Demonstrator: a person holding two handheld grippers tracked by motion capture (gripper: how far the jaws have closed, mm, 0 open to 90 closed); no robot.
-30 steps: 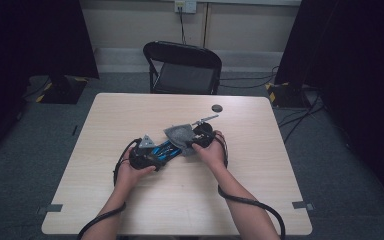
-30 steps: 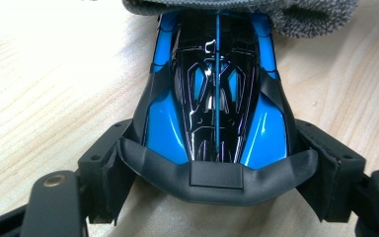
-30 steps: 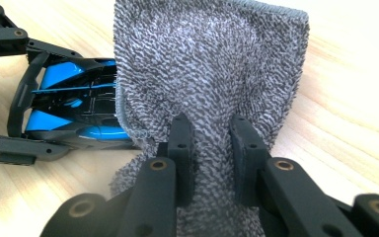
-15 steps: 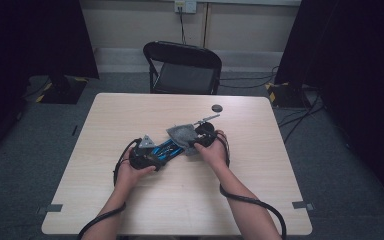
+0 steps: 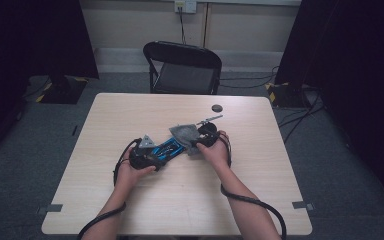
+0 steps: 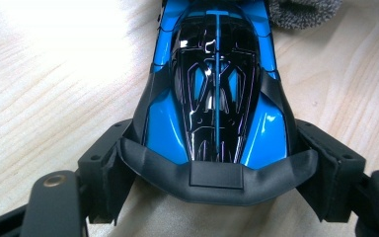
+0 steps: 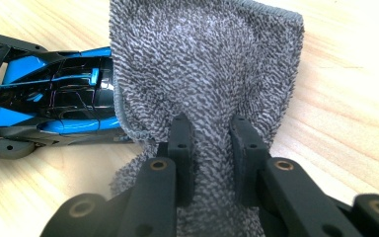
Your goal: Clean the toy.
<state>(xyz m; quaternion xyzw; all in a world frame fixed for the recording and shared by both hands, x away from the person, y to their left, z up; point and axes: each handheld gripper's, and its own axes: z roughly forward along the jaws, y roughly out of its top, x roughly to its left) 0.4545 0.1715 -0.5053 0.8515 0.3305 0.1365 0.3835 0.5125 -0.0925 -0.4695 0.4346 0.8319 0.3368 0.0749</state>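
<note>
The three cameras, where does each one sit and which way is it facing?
High view: above the person's side, looking forward and down at the table; both forearms reach in, holding tongs.
Left gripper view: on the left tongs, looking along the toy car they clamp.
Right gripper view: on the right tongs, pinching the grey cloth.
All three show car and cloth.

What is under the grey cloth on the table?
The grey cloth, pinched by the right gripper, drapes over one end of the blue and black toy car. That end is covered and cannot be seen; the left gripper clamps the car's other end.
</note>
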